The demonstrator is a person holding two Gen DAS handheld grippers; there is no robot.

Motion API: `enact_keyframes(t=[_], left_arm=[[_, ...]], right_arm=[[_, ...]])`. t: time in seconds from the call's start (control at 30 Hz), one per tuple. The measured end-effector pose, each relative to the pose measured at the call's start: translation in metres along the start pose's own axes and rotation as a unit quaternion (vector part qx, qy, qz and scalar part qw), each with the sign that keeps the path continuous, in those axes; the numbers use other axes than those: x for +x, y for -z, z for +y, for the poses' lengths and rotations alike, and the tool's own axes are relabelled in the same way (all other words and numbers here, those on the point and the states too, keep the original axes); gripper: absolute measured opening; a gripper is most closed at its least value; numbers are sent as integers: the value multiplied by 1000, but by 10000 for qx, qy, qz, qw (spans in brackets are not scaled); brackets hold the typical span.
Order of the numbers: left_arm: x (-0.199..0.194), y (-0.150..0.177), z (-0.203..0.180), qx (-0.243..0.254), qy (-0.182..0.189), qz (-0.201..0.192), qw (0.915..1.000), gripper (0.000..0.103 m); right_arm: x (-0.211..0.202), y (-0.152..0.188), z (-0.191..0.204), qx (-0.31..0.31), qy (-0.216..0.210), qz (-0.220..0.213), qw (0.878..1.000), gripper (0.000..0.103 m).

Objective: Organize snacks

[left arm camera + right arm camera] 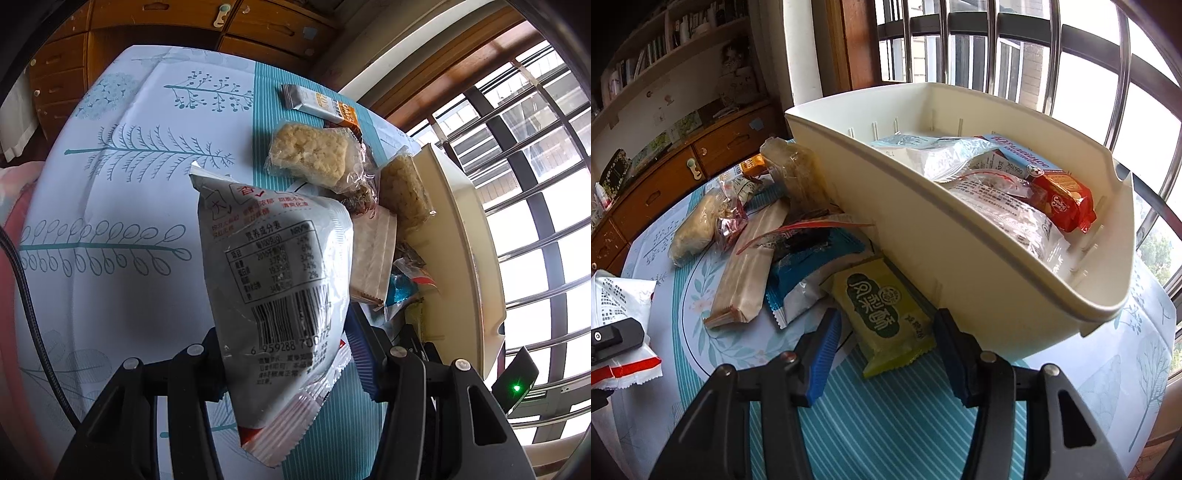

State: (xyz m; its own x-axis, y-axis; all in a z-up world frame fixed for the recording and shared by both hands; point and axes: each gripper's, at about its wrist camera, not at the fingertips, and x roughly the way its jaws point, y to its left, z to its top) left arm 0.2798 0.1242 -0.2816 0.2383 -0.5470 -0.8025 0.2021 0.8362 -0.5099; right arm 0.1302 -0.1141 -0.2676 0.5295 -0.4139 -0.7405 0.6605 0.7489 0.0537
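My left gripper [291, 354] is shut on a silver-white snack bag [280, 266] with a barcode and holds it above the table; the bag also shows at the left edge of the right wrist view [620, 317]. My right gripper [886, 332] is open, its blue pads either side of a green pineapple-cake packet [886, 314] that lies on the table against the cream bin [960, 258]. The bin holds several snacks, among them an orange cookie pack [1063, 199]. Loose snacks lie left of the bin: a tan wafer pack [746, 273], a blue packet [809, 273] and rice cakes [310, 151].
The round table has a leaf-print cloth [110, 184]. A window with metal bars [1071, 55] is behind the bin. Wooden drawers [665, 184] and shelves stand beyond the table. A grey-orange bar [321, 103] lies at the far side.
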Motion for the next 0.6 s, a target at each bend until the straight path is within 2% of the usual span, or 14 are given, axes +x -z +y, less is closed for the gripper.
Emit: enact_keyframes(t=[0.23,0.3,0.6], left_arm=[[-6,1,0,-53,-49,-99,9999,52],[-7,1,-1,-70,-66,-139,9999,52],[-20,-1,-20,-55,-99,-442,9990,52]], right_arm=[[6,2,5,-224,48,24,9997,53],[5,3,5,-201,101,5,9997,46],[2,1,-5,-273,-194,70,9994,42]])
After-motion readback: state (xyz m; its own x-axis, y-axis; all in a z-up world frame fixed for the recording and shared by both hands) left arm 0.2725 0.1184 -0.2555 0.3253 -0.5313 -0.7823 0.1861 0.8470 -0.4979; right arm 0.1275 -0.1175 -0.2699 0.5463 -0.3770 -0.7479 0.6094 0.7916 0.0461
